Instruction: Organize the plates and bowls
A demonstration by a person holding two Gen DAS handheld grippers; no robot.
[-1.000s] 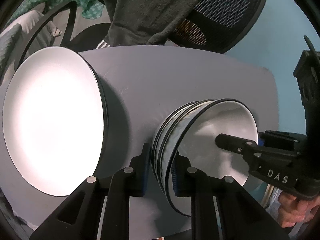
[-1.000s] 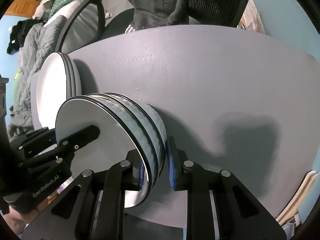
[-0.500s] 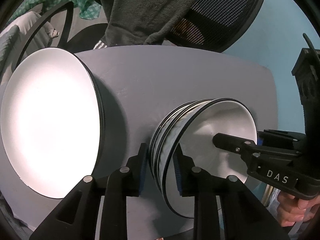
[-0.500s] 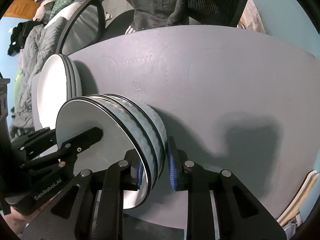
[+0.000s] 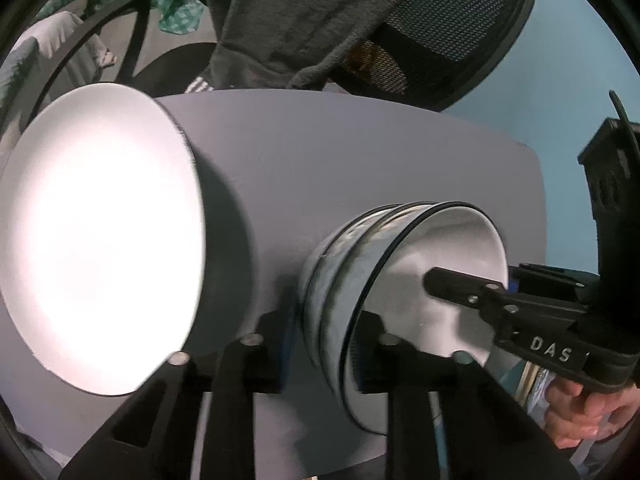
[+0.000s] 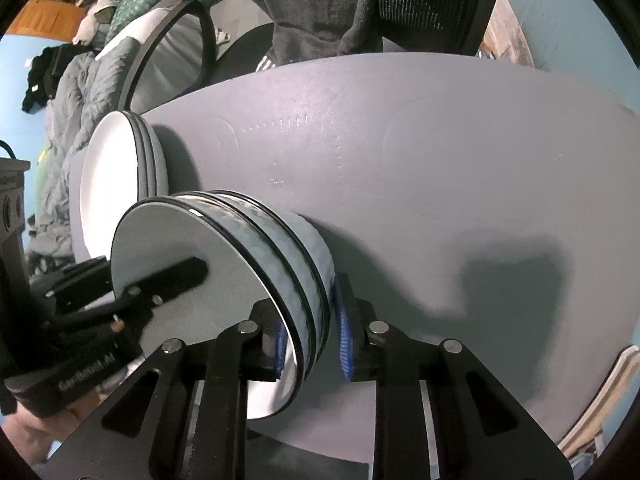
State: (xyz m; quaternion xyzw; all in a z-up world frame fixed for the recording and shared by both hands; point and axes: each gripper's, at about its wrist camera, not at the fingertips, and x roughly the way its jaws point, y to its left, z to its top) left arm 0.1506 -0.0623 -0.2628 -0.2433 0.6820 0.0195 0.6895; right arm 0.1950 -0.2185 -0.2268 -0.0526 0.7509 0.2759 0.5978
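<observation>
Two grippers are working one stack of bowls (image 5: 340, 304) from opposite sides on the grey table (image 5: 340, 168). In the left wrist view the left gripper (image 5: 326, 344) straddles the near rim low in the centre of the frame, one finger outside the stack, the other inside the top bowl, and its jaws are closing on that rim with the bowl wall between them. In the right wrist view the right gripper (image 6: 312, 340) sits at bottom centre, its blue-padded fingers (image 6: 345, 340) clamped across the rims of the nested bowls, black-edged with a pale blue pattern. Three rims show there. Each view catches the other gripper reaching into the white bowl interior: at the right edge from the left camera, at lower left from the right camera. The stack of plates (image 5: 100, 236), white with dark edges, fills the left of the left wrist frame, just beside the bowls. A mesh office chair (image 5: 452, 36) draped with a dark garment (image 5: 296, 16) stands beyond the table, at the top.
</observation>
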